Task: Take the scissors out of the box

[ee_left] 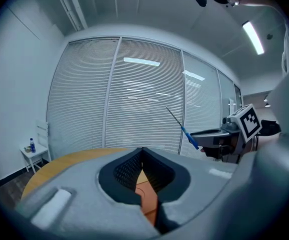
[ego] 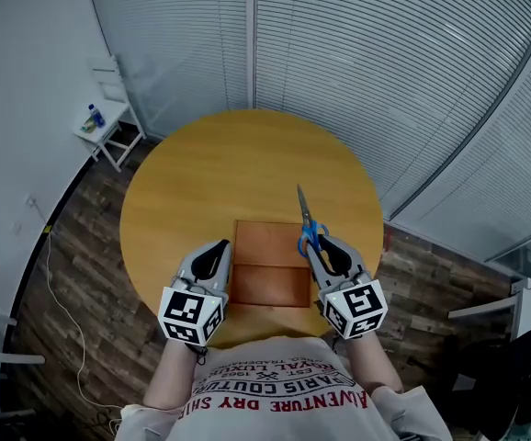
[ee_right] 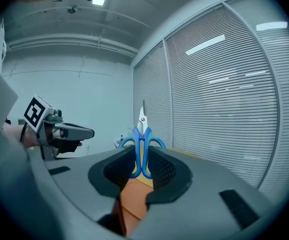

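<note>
We note the right gripper clamped on the scissors handles, blades pointing away; the left gripper has its jaws together.

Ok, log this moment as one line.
right gripper: shut on scissors | scissors: in the air, out of box | left gripper: shut, empty | box: on table

Blue-handled scissors, blades closed, pointing away, held up just beside flat brown box
</note>
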Demonstrator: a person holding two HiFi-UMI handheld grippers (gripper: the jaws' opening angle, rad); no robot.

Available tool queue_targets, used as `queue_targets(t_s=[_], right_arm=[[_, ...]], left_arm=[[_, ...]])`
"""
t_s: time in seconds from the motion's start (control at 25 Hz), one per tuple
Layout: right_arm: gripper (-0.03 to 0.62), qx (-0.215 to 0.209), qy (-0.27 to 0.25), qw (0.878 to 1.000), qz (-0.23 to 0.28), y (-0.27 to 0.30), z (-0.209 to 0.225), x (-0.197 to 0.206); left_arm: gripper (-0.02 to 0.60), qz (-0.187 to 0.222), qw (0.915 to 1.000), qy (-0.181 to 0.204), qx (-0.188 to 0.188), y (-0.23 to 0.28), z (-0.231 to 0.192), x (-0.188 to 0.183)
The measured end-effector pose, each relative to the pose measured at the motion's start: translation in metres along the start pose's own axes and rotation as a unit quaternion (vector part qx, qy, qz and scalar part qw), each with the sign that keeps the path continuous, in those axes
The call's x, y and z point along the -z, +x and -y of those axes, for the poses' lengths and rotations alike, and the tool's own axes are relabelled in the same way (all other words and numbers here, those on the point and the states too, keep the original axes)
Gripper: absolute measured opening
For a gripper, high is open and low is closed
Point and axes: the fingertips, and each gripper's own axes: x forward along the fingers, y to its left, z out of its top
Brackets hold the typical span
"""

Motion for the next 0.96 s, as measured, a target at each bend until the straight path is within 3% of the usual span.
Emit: queue_targets(t_s=[0.96], right_arm=[[0.087,0.009,0.000,1.000,-0.004,0.0075,-0.0058,0.0031]], left_arm=[[0.009,-0.001,1.0000,-0.004,0.002,0.0032,-0.0025,0.0015]])
